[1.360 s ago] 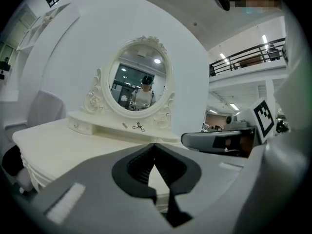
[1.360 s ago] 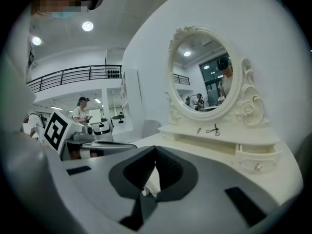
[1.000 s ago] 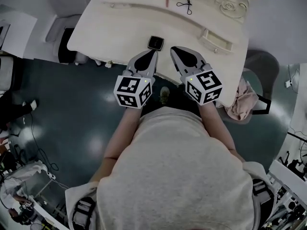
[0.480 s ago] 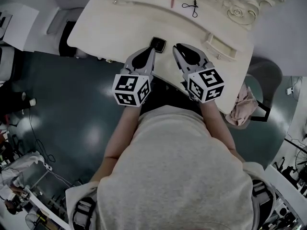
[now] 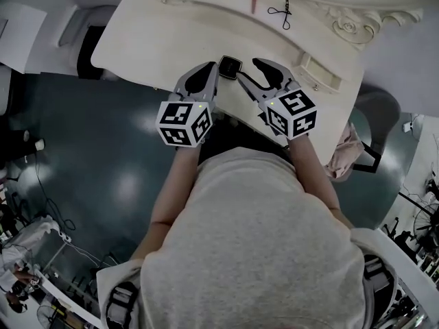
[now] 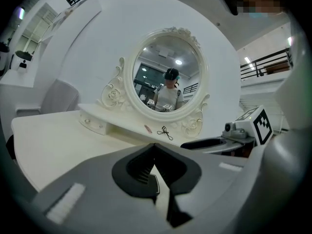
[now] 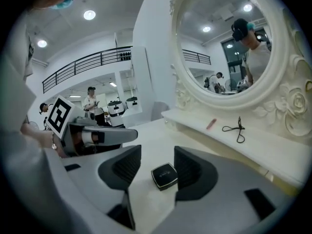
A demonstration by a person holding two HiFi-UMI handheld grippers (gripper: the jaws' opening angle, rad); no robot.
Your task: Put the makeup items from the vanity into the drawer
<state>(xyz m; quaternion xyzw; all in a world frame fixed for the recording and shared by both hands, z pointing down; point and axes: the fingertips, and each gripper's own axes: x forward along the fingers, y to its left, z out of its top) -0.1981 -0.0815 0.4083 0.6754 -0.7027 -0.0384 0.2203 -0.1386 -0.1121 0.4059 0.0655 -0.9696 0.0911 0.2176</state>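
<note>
Right hand-held gripper (image 7: pixel 157 154), newly-parted, around compact (image 7: pixel 164 175)

Nothing legible; faint print, perhaps a logo, marks the black compact (image 7: pixel 164 175).

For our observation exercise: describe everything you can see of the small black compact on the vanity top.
The compact is a small, flat, square black case, seemingly plastic, with a thin pale line round its lid and unreadable print. It is closed and lies flat on the cream vanity top near the front edge, between the jaws of the right gripper, which have just been opening and do not press it.
</note>
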